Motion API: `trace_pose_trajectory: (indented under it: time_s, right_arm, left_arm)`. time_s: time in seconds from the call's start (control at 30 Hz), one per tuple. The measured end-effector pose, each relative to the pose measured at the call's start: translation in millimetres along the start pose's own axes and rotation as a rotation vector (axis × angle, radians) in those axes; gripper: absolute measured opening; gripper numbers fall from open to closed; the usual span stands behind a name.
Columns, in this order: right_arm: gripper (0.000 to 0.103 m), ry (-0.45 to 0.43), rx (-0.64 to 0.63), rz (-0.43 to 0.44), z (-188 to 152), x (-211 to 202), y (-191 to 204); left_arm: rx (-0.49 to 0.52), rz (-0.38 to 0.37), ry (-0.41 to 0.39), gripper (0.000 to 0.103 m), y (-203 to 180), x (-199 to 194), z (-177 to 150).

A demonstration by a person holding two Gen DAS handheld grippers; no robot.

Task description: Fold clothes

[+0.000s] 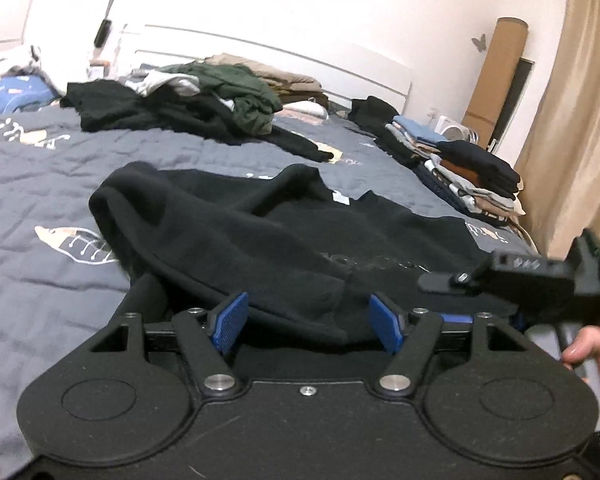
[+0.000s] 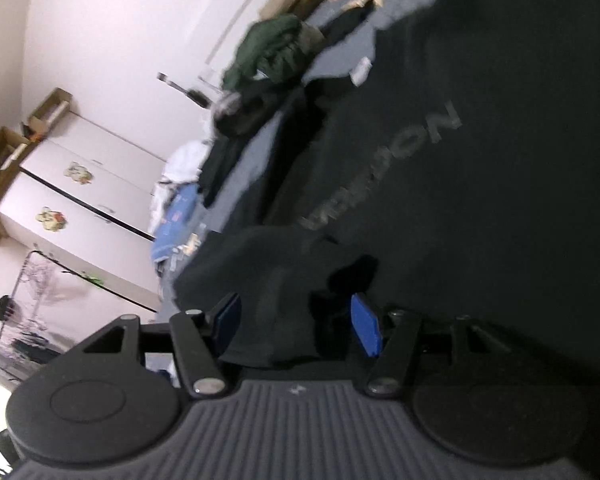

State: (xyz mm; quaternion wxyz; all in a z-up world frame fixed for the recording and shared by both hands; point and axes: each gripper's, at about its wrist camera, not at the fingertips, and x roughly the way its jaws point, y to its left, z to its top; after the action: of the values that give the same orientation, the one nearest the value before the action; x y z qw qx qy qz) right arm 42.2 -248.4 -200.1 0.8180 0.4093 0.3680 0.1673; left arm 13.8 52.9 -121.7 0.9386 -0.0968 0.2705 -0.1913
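On the bed (image 1: 40, 184), lying half-folded: black sweatshirt (image 1: 300, 232), between spread-apart left gripper (image 1: 306, 326) and right gripper (image 2: 296, 326), neither pinching. Folded stack (image 1: 472, 176) waiting done; unfolded heap (image 1: 188, 100) remaining.

The left wrist view looks low and level across the bed (image 1: 40, 168) toward the far headboard, while the right wrist view, rolled sideways, sits close above the same black sweatshirt (image 1: 284, 232) (image 2: 480, 160).

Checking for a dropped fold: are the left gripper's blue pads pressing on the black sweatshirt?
Apart. The left wrist view shows the left gripper open, both pads clear of the black sweatshirt hem between them.
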Motion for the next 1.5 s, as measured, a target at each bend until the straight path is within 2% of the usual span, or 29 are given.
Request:
trace_pose_trajectory:
  time_s: [0.13,0.3,0.37,0.4,0.43,0.5,0.57,0.7,0.8,0.9,1.0,1.13,1.23,1.27,1.3,1.33,1.37,1.43,1.5]
  right_arm:
    - [0.061,0.008,-0.04,-0.029,-5.2,21.4,-1.1]
    - [0.063,-0.028,-0.02,0.007,-2.9,38.8,-2.2]
    - [0.055,-0.036,0.023,0.036,-1.4,42.6,-6.8]
    - [0.036,-0.038,0.05,0.05,-1.0,43.8,-9.9]
    - [0.009,-0.039,0.08,0.058,-0.3,44.1,-12.9]
    - [0.009,-0.047,0.139,0.07,2.0,42.7,-17.5]
    - [0.009,-0.09,0.146,0.083,7.6,33.2,-14.2]
    - [0.008,-0.247,0.155,0.127,34.6,-9.5,-0.5]
    - [0.008,-0.388,0.142,0.117,58.5,-54.5,4.3]
    - [0.008,-0.481,0.125,0.046,76.0,-94.9,-2.8]
    - [0.008,-0.511,0.137,-0.029,85.0,-114.5,-19.2]
    - [0.008,-0.471,0.178,-0.1,83.5,-102.5,-41.7]
    - [0.008,-0.437,0.165,-0.132,81.9,-88.4,-45.9]
    - [0.008,-0.437,0.158,-0.136,81.8,-87.5,-46.5]
    - [0.008,-0.443,0.159,-0.137,82.3,-87.4,-47.5]
    - [0.008,-0.451,0.166,-0.136,82.9,-87.8,-49.0]
    - [0.008,-0.463,0.173,-0.138,82.7,-89.3,-50.1]
    - [0.008,-0.484,0.185,-0.163,82.2,-94.9,-53.9]
    - [0.008,-0.464,0.193,-0.175,82.3,-90.9,-59.0]
  left_arm:
    - [0.067,0.023,-0.008,0.066,-0.3,-7.4,-2.0]
    - [0.099,0.036,-0.003,0.067,4.7,-7.8,-3.9]
    - [0.112,0.045,0.001,0.067,7.3,-7.5,-4.8]
    - [0.121,0.052,0.006,0.067,8.7,-6.4,-5.1]
    - [0.131,0.059,0.01,0.067,9.7,-5.4,-5.2]
    - [0.156,0.079,0.013,0.067,11.7,-3.3,-5.0]
    - [0.181,0.107,0.014,0.067,15.0,-1.4,-3.6]
    - [0.193,0.17,0.012,0.068,28.0,1.7,1.1]
    - [0.231,0.22,0.013,0.068,33.1,7.0,3.6]
    - [0.348,0.263,-0.002,0.068,28.8,20.7,7.1]
    - [0.428,0.279,0.021,0.068,26.3,41.4,11.9]
    - [0.507,0.282,0.041,0.068,23.3,69.3,17.8]
    - [0.605,0.305,0.045,0.068,20.4,90.8,17.2]
    - [0.632,0.317,0.046,0.066,19.9,97.5,16.9]
    - [0.652,0.321,0.05,0.051,20.4,103.0,16.8]
    - [0.657,0.305,0.063,0.021,23.9,105.0,17.4]
    - [0.672,0.289,0.089,0.011,29.6,105.3,18.0]
    - [0.781,0.303,0.107,0.011,39.7,97.3,16.9]
    - [0.863,0.319,0.124,0.009,50.9,85.8,16.1]
